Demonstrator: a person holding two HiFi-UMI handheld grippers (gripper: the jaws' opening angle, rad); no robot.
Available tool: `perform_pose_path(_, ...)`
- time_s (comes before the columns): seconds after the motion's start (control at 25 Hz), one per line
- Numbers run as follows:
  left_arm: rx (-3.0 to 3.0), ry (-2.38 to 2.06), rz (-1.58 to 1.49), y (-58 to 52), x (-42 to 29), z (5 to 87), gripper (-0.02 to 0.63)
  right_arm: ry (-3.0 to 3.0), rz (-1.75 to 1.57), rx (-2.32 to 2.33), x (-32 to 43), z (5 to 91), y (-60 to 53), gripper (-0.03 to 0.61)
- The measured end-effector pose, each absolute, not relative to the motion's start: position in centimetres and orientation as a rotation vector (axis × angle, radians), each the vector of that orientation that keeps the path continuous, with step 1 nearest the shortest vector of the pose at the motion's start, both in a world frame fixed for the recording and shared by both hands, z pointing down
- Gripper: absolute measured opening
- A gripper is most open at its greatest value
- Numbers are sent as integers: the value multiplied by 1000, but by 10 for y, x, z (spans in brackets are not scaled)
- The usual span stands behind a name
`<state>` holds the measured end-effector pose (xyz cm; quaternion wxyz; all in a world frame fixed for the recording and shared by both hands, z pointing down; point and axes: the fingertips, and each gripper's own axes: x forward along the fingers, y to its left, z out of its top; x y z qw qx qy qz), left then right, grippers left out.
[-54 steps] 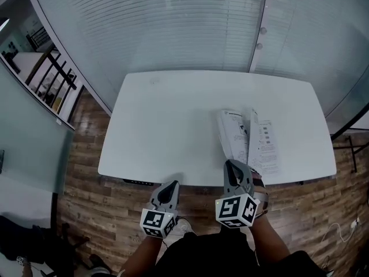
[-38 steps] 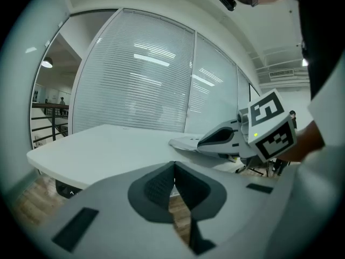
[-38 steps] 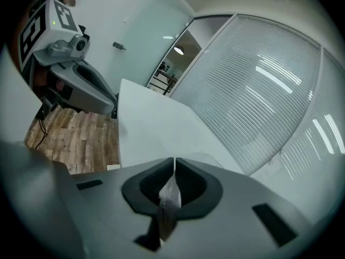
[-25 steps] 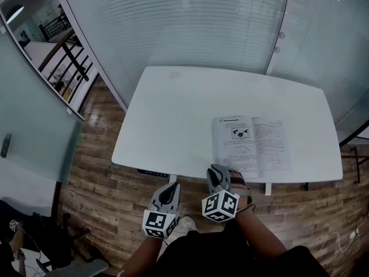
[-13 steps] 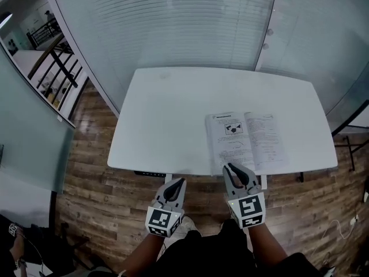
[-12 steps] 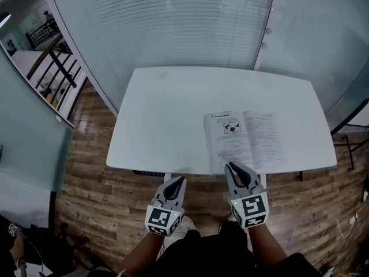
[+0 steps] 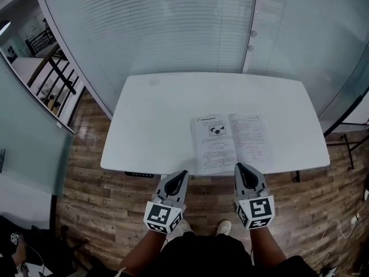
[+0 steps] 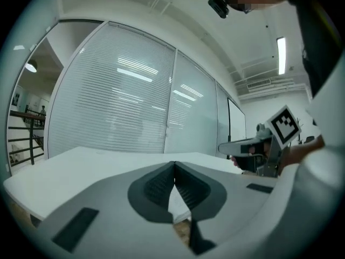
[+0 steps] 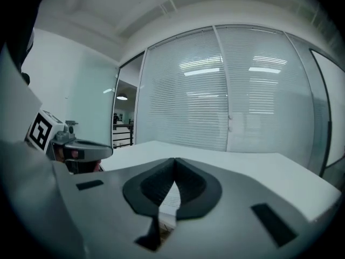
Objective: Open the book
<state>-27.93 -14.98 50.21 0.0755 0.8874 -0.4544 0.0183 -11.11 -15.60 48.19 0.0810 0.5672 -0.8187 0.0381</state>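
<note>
– Book (image 7: 232,142) first: where did it lie?
– It lay open and flat on the white bench (image 7: 150,120), with two printed pages facing up, close to the near edge. It was just ahead of the right tongs (image 7: 241,167), and ahead and to the right of the left tongs (image 7: 182,173).
– Did any of the tongs touch it?
– No. Both were held side by side at the near edge of the bench, above the wooden floor (image 7: 81,201). They pointed almost level toward the glass wall with blinds (image 7: 173,33). In the right gripper view a strip of printed page showed through the small gap behind the tips. It was lower and farther away, so the book was apart from them.
– And the jaws of the right tongs?
– They had just been closing, and the tips met with nothing between them.
– The left tongs?
– Its jaws were also together at the tips, and empty. Through the gap behind them only white bench surface and a bit of floor showed. In the left gripper view the right tongs stood to its right, with the marker cube (image 8: 284,124) on top.
– So the book was already open?
– Yes, the pages lay spread to both sides, and neither of the tongs held them.
</note>
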Motion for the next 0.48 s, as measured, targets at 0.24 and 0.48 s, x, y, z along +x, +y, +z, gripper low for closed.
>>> perform_pose_path(0.24,2710,-1385,9,-154,-251,474,11,-2403,62,1690,-80,482,-147,5)
perform_pose_path(0.48,2760,-1396,57,-153,-231,470,11,-2395,2,1689,-60,478,-141,3)
